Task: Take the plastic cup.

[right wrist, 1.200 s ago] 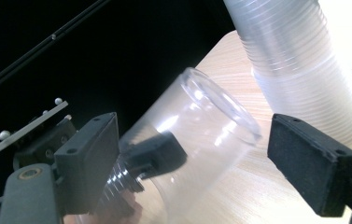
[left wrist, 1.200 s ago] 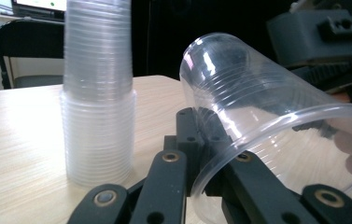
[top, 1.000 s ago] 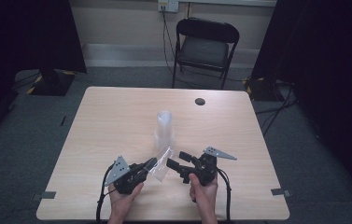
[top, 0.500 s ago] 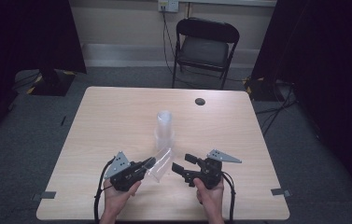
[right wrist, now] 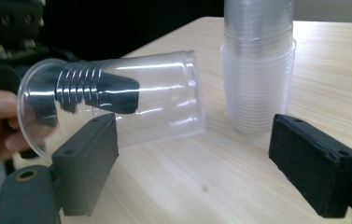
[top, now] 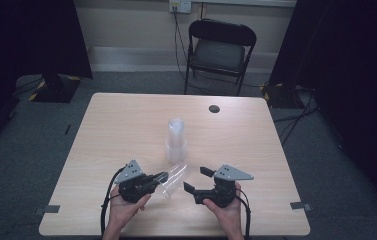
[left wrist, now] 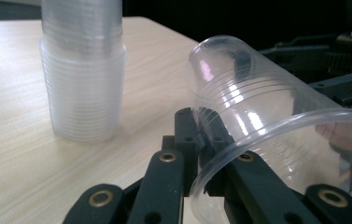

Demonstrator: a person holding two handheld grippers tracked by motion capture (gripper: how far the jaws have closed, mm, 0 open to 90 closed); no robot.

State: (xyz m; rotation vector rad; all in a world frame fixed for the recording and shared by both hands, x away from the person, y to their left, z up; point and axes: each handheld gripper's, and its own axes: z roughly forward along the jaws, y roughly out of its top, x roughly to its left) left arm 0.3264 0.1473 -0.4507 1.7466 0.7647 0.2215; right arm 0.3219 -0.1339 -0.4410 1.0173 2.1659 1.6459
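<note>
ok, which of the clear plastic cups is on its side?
The single clear cup pinched at its rim by the left hand-held gripper, held roughly horizontal above the table. The others stand upright, nested in the stack of cups beyond it.

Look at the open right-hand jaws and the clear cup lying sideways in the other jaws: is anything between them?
Nothing visible. The right gripper faces the cup across bare table; the stack of cups stands farther back, off that line.

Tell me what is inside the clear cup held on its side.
One black jaw of the left gripper reaches inside the clear cup, pinching its wall against the outer jaw. No liquid or object shows inside. Ribs and glare blur the jaw's base.
</note>
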